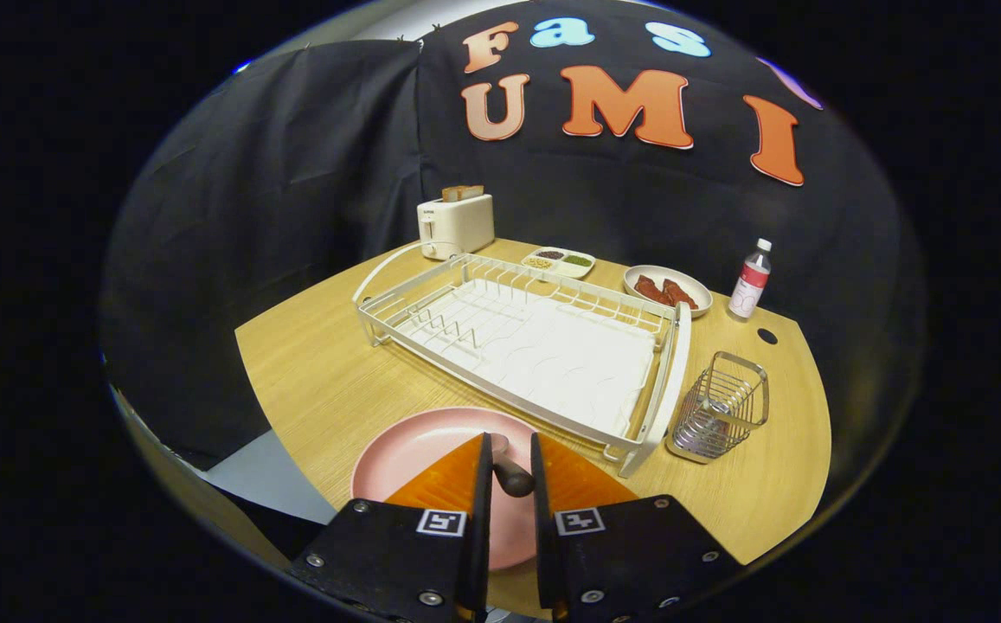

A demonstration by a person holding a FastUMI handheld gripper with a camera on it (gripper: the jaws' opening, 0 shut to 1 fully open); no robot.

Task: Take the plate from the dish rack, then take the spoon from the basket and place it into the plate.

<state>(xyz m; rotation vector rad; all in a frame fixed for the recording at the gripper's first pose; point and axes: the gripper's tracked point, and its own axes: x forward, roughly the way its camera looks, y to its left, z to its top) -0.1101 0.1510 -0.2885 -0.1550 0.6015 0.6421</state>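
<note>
Over the pink plate (418, 450), the gripper (510, 472) clenches a dark spoon (513, 476) handle between nearly closed fingers.
At ten o'clock stands a white toaster (455, 225); the white dish rack (522, 342) sits at twelve, just beyond the plate; a wire basket (719, 405) at two o'clock beside the rack; a bottle (750, 281) farther off, its label too small to read.

Black cloth wall (292, 173), light wooden table (310, 363), grey floor (266, 476)
</note>
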